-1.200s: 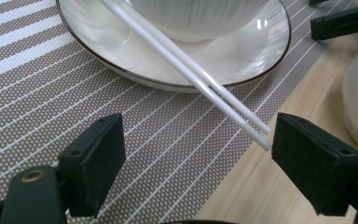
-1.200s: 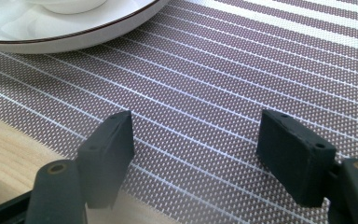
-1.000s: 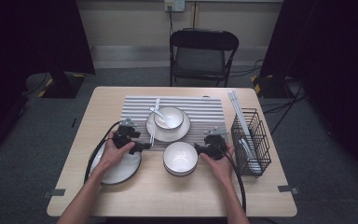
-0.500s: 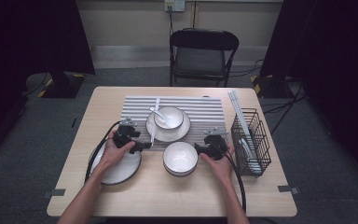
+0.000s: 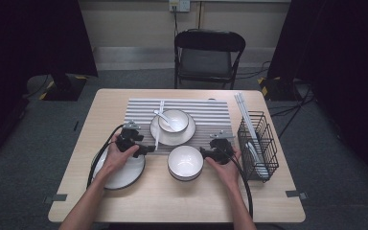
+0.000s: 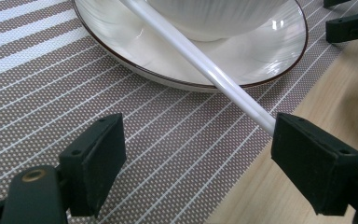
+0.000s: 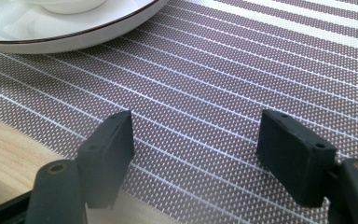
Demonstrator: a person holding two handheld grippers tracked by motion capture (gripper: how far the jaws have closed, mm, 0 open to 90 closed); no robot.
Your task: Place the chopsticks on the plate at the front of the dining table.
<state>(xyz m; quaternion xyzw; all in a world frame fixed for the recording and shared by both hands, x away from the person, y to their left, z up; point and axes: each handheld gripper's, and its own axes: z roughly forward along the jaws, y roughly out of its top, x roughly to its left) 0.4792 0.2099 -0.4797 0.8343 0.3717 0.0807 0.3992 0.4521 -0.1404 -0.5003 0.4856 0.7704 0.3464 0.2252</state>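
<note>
My left gripper (image 5: 147,150) (image 6: 198,135) hovers open over the front left of the striped placemat (image 5: 139,111) (image 6: 98,88), above a hand that rests on a white plate (image 5: 124,172). A white chopstick (image 6: 200,60) (image 5: 157,136) slants off the rim of a brown-edged plate (image 5: 172,139) (image 6: 261,51), and its near end meets the inner face of the right-hand jaw. That plate carries a white bowl (image 5: 173,120) (image 6: 214,14) with a spoon (image 5: 163,116). My right gripper (image 5: 204,152) (image 7: 196,128) is open over bare placemat (image 7: 223,70), beside an empty white bowl (image 5: 185,162).
A black wire rack (image 5: 258,143) at the right edge of the table (image 5: 172,201) holds a plate, with white sticks (image 5: 243,110) across its top. A black folding chair (image 5: 208,55) stands behind the table. Cables trail from both grippers toward the front edge.
</note>
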